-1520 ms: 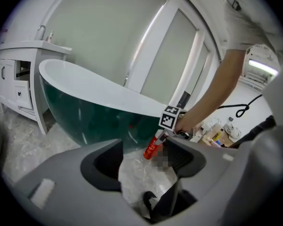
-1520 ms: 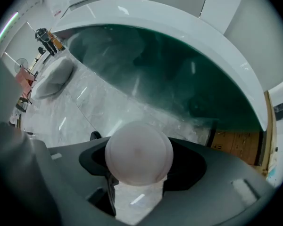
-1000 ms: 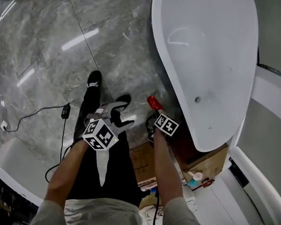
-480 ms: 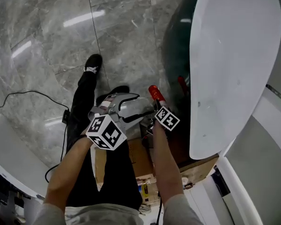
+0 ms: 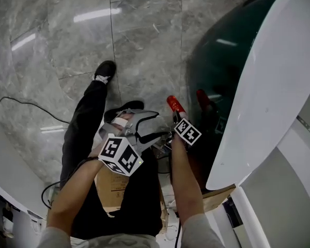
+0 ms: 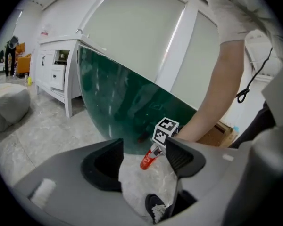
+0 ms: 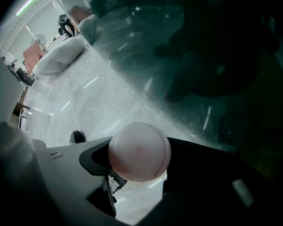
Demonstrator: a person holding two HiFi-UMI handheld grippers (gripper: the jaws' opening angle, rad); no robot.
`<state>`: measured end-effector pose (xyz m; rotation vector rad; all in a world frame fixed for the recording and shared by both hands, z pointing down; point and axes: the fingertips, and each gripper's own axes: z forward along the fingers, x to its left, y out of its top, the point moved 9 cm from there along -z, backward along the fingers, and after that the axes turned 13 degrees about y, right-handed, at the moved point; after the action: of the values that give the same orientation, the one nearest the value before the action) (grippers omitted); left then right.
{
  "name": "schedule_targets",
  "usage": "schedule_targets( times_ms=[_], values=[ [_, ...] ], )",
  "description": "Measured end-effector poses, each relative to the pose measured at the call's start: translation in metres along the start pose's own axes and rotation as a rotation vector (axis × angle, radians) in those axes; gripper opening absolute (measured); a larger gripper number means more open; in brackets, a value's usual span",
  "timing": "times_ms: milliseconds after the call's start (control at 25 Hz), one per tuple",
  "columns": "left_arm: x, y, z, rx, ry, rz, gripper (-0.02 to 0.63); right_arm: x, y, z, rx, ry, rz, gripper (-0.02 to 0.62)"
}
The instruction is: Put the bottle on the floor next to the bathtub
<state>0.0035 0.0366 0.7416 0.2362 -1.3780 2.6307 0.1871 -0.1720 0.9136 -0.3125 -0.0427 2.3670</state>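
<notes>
Right gripper (image 5: 174, 119) pinches the bottle (image 5: 173, 103); left gripper (image 6: 144, 158) spread, empty. Lowering, the bottle could knock the bathtub (image 5: 263, 87) at 3 o'clock.

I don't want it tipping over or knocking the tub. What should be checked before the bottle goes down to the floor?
1. Grip on the bottle: ok, the right gripper has its jaws shut on it.
2. Bottle upright: not ok, it tilts in the left gripper view.
3. Landing spot on the floor beside the bathtub: ok, no objects show there.
4. Gap between bottle and tub wall: cannot tell.
5. Left gripper out of the way: ok, jaws apart, holding nothing.
</notes>
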Motion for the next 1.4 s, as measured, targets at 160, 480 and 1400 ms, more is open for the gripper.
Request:
schedule_targets(
  times_ms=[160,480,1400],
  values=[
    [0.013,-0.002,0.002,-0.033,0.04,0.044,0.333,-0.005,0.009,0.033,-0.006,-0.004,-0.013,0.281],
    [0.034,-0.011,-0.001,0.017,0.087,-0.013,0.333,-0.016,0.024,0.081,0.0,-0.009,-0.062,0.281],
    [0.015,-0.003,-0.029,0.062,0.028,-0.031,0.333,0.023,0.027,0.017,0.003,0.04,-0.131,0.242]
  ],
)
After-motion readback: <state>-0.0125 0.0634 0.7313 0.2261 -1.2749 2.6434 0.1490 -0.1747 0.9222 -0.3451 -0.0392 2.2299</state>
